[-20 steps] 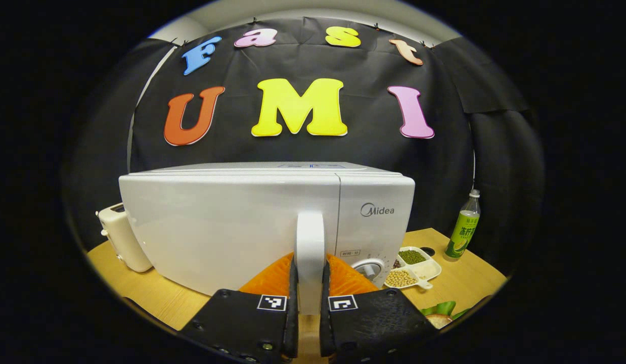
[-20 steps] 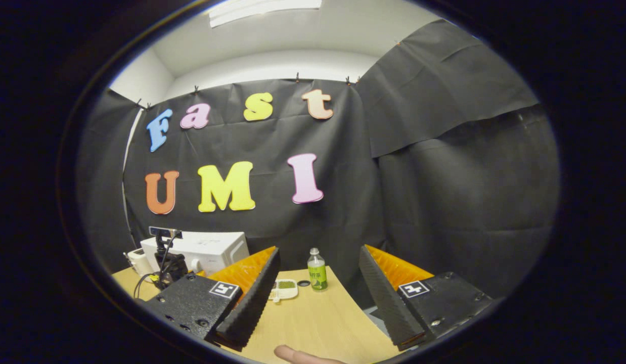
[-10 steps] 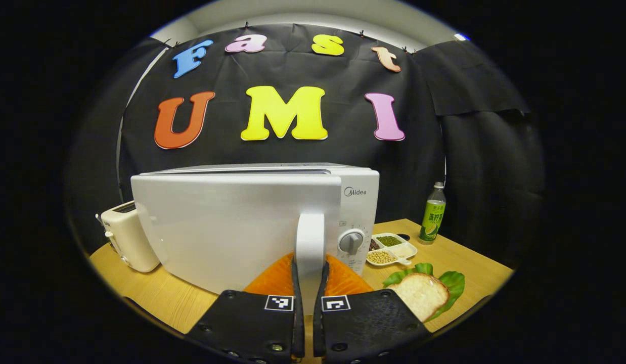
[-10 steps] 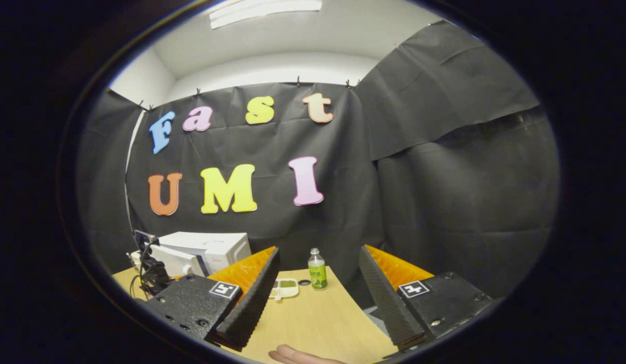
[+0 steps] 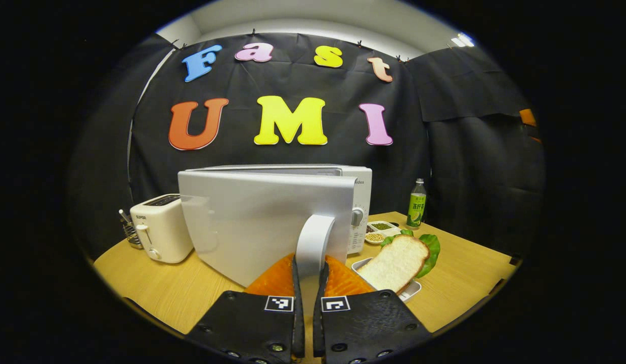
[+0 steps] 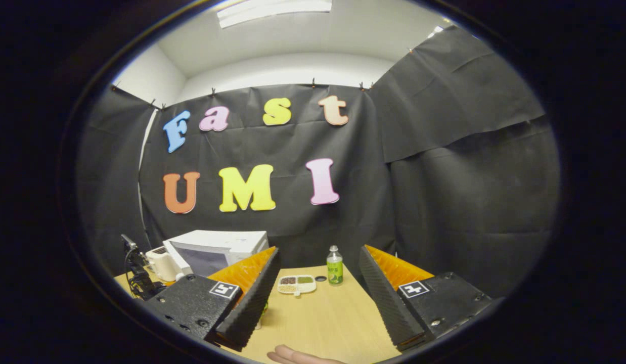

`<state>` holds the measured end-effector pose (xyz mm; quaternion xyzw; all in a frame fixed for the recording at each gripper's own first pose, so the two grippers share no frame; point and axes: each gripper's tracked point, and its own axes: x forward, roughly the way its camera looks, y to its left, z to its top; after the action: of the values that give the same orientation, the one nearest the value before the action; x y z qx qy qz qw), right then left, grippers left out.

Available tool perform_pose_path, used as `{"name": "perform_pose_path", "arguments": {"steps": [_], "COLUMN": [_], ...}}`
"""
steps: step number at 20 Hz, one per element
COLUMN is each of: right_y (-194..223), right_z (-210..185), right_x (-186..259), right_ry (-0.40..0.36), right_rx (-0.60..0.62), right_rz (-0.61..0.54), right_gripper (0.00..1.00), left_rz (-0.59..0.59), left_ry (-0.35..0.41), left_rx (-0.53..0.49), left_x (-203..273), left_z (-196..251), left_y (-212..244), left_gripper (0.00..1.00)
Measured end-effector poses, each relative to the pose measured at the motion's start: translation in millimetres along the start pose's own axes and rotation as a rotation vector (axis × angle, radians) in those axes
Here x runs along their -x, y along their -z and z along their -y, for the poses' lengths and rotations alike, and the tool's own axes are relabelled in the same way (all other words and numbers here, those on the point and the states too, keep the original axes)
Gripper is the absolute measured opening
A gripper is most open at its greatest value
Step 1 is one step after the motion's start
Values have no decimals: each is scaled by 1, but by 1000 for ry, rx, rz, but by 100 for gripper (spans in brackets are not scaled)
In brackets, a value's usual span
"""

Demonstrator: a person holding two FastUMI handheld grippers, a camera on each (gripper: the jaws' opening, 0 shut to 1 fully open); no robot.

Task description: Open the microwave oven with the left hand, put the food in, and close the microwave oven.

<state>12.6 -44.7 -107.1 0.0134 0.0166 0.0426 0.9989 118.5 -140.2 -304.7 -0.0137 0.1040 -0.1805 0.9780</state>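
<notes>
Gripping the door handle [image 5: 313,242] of the microwave [image 5: 272,217], the left gripper [image 5: 308,283] is pinching it with both fingers pressing on its lower end. The door is standing partly swung out from the white body, its pale outer face turning toward the left gripper view, while the control panel with one round knob [image 5: 357,216] is showing past its right edge.

Counting across the wooden table [image 5: 156,288]: one microwave, one white toaster [image 5: 161,227] sitting left of it, one green-labelled bottle [image 5: 416,205] standing upright near the far right edge, and one divided dish [image 5: 381,232] holding beans in small compartments. One slice of bread [image 5: 391,263] is lying on what looks like a green leaf in a shallow white tray [image 5: 411,290], just right of the door and in front of the dish (the tray's far side is hiding behind the bread).

In the right gripper view, the right gripper [image 6: 318,283] is hovering over the table with its two fingers spread wide and nothing between them. A fingertip [image 6: 293,355] is peeking in at the bottom edge. Farther off, the microwave [image 6: 217,247] is showing its dark door window, with the bottle [image 6: 334,266] and dish [image 6: 297,284] sitting well apart from it.
</notes>
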Motion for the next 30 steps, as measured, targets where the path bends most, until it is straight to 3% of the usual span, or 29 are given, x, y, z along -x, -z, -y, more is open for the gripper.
{"name": "perform_pose_path", "arguments": {"steps": [1,2,5,6,8,9,15,16,18,19,20,21,23,24,25,26,27,28,29,30], "right_y": [0,0,-4,-6,-8,-8,7,10,19,22,25,31,42,46,50,52,55,58,63,67], "right_z": [-11,-21,-47,-56,-71,-84,-142,-149,-163,-168,-173,-176,-181,-182,-180,-178,-175,-172,-168,-166], "right_x": [5,10,18,20,20,20,23,24,23,23,22,21,18,16,13,7,1,-5,-13,-20], "right_ry": [-23,-42,-82,-94,-105,-127,-204,-212,-231,-239,-247,-254,-273,-277,-276,-273,-265,-255,-245,-242], "right_rx": [-8,-12,4,10,-6,-24,17,27,42,48,53,57,52,50,51,57,65,70,74,77], "right_rz": [-7,-9,-2,5,14,17,-8,-17,-44,-55,-66,-82,-123,-139,-151,-159,-168,-179,-193,-209], "right_gripper": [99,92,99,92,92,99,99,92,92,92,99,92,92,92,100,92,92,100,100,100], "left_rz": [-1,-2,2,6,11,12,22,23,20,16,13,7,42,36,41,52,56,66,71,73], "left_ry": [-6,-12,-44,-58,-66,-67,-130,-141,-144,-131,-118,-115,-117,-119,-146,-173,-202,-238,-277,-302], "left_rx": [7,10,12,12,10,14,33,38,54,59,54,50,83,104,114,120,123,121,122,117], "left_x": [13,26,59,69,86,94,127,131,135,138,140,146,163,171,179,190,196,204,211,217], "left_z": [-9,-18,-53,-65,-87,-97,-175,-188,-205,-209,-212,-219,-230,-235,-244,-252,-255,-261,-266,-267], "left_y": [2,4,8,10,11,11,17,17,20,20,20,21,13,12,8,1,-3,-10,-18,-25], "left_gripper": [6,5,8,8,7,8,10,10,10,22,11,15,28,50,67,59,79,71,93,93]}}
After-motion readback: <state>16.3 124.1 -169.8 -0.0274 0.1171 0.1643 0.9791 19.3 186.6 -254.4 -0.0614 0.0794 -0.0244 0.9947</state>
